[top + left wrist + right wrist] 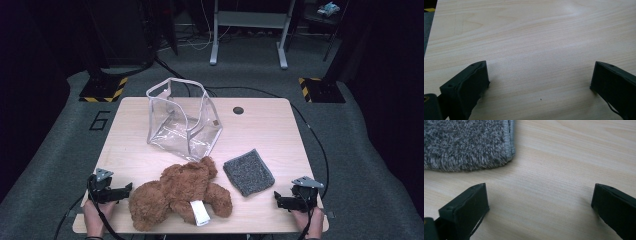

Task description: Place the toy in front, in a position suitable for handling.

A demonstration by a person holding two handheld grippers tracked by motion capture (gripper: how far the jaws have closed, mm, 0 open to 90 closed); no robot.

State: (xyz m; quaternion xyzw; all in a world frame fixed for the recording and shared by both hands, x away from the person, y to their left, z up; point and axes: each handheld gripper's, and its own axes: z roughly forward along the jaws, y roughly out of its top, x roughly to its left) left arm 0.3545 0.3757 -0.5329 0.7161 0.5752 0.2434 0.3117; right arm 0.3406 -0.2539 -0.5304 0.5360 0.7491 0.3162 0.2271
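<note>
Left tongs (129,189) rest at the near left edge of the worktop (260,130), jaws spread wide with bare wood between them, gripping nothing. Just right of them lies a brown teddy bear (177,194), sprawled on the worktop, a white tag (201,213) showing at its near side; tongs and bear close but apart. Behind the bear stands a clear plastic bag (182,119), open at the top. Right of the bear, a folded grey cloth (248,172) lies flat. Right tongs (276,200) sit at the near right edge, jaws wide apart, empty, near the cloth's corner (469,143) but not touching it.
</note>
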